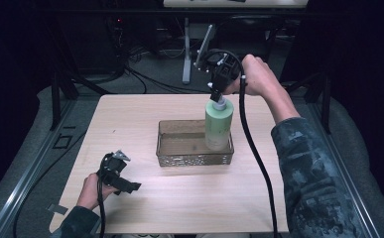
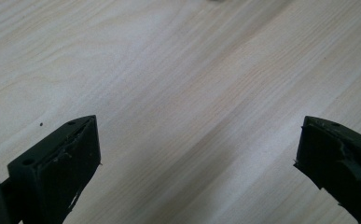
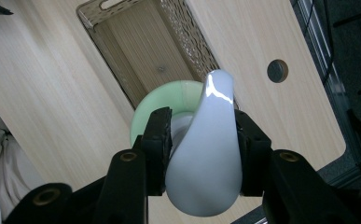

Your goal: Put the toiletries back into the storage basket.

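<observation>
Gripping the white pump head (image 3: 206,154) of a pale green bottle (image 1: 219,125), the right gripper (image 1: 218,94) has its jaws clamped on either side of the pump; nothing else in them. Bottle stands upright, long axis vertical, base down inside the right end of the shallow brown tray (image 1: 179,159) w/ patterned walls; whether the base is fully seated on the tray floor can't be told from the high view.

Key relation: bottle hangs straight below the right gripper, which comes at it from above and from the tray's far side; in the right gripper view the tray (image 3: 122,14) runs away beneath the green shoulder (image 3: 169,95), so bottle axis and gripper axis are approx. in line. Judged: next move is along that vertical axis, either settling the bottle into the tray or letting go once it stands; any sideways pull at the pump risks tipping a tall bottle over the low tray wall.

Left gripper (image 1: 122,181) sits well to the tray's near-left, low over the table (image 2: 178,70); jaws wide apart, holding nothing; right hand (image 1: 259,74) is by far the nearer to the bottle.
</observation>
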Available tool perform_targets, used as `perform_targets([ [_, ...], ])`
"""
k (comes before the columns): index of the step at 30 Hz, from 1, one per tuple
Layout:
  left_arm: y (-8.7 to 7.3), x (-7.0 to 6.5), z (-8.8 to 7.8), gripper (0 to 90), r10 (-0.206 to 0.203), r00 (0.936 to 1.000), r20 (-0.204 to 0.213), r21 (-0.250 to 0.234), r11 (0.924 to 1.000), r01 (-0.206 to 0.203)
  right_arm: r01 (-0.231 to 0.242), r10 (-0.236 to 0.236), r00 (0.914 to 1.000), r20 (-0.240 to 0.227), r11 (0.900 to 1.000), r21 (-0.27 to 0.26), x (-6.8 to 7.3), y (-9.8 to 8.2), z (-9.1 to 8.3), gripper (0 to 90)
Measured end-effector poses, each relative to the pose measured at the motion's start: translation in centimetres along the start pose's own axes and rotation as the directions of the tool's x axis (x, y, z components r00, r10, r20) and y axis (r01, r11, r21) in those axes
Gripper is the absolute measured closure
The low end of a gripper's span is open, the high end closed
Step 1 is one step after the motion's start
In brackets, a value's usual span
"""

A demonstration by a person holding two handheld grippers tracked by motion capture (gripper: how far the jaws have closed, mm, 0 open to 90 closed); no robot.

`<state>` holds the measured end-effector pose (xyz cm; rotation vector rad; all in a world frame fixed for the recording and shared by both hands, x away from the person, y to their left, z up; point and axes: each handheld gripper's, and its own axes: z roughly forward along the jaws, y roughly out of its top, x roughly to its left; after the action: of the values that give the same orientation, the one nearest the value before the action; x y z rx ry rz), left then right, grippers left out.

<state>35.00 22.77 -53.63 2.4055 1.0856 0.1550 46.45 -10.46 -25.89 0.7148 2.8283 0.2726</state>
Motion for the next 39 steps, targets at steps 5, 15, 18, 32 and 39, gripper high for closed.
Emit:
perform_targets([
  [5, 0.0, 0.0, 0.0, 0.0, -0.001, 1.0, 0.003, 0.003, 1.0, 0.001, -0.012, 0.012, 0.9999, -0.011, 1.0, -0.007, -0.3, -0.2, 0.7, 62.6],
  [15, 0.0, -0.1, 0.0, 0.0, 0.003, 1.0, 0.002, 0.003, 1.0, -0.003, -0.02, 0.02, 0.9997, -0.015, 1.0, -0.001, -0.3, -0.7, 1.9, 62.6],
  [18, 0.0, -0.1, 0.0, 0.0, 0.003, 1.0, 0.002, 0.003, 1.0, -0.003, -0.024, 0.024, 0.9996, -0.017, 1.0, -0.001, -0.4, -0.8, 2.2, 62.6],
  [32, 0.0, 0.1, -0.1, 0.0, 0.003, 1.0, 0.001, -0.001, 1.0, -0.003, -0.026, 0.027, 0.9993, -0.025, 1.0, 0.012, -0.4, -1.2, 3.7, 62.6],
  [39, 0.0, 0.0, -0.1, 0.0, 0.004, 1.0, 0.001, -0.001, 1.0, -0.004, -0.029, 0.029, 0.9992, -0.026, 0.999, 0.016, -0.3, -1.6, 4.1, 62.6],
])
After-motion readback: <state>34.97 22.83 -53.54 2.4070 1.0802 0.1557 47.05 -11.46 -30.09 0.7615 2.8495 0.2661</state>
